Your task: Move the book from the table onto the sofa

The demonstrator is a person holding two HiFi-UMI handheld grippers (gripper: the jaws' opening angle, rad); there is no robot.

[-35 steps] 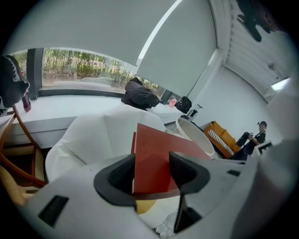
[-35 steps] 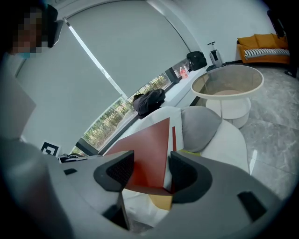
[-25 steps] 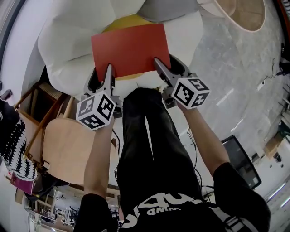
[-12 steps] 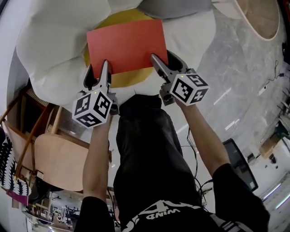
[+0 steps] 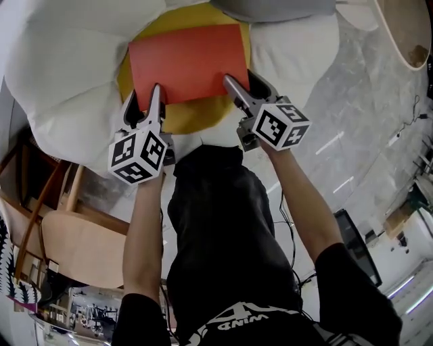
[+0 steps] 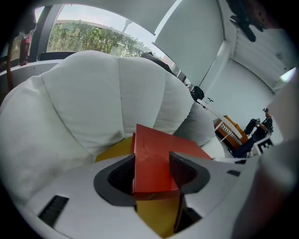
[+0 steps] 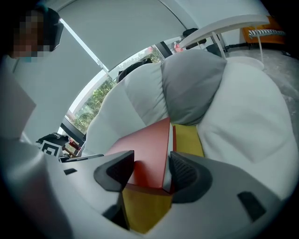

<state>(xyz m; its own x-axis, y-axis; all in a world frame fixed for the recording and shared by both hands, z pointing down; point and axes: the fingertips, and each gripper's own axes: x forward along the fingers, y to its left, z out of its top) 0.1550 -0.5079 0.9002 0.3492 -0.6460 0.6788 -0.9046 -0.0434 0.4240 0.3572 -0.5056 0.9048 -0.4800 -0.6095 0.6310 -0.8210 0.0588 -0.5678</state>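
Counted in the room: one red book (image 5: 186,62), one yellow cushion (image 5: 193,116), one grey cushion (image 5: 270,8) and one white sofa (image 5: 67,74); two handheld grippers, the left gripper (image 5: 145,99) and the right gripper (image 5: 241,81); one person (image 5: 223,223); one wooden chair (image 5: 81,246); one round wooden table (image 5: 409,34)

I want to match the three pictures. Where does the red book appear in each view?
Head view: the book is at upper centre, overlapping the yellow cushion.
Left gripper view: the book is at low centre, one corner pointing up.
Right gripper view: the book is at low centre, with its white page edge on the right.
Shared landmark: the yellow cushion, beside the book in every view.
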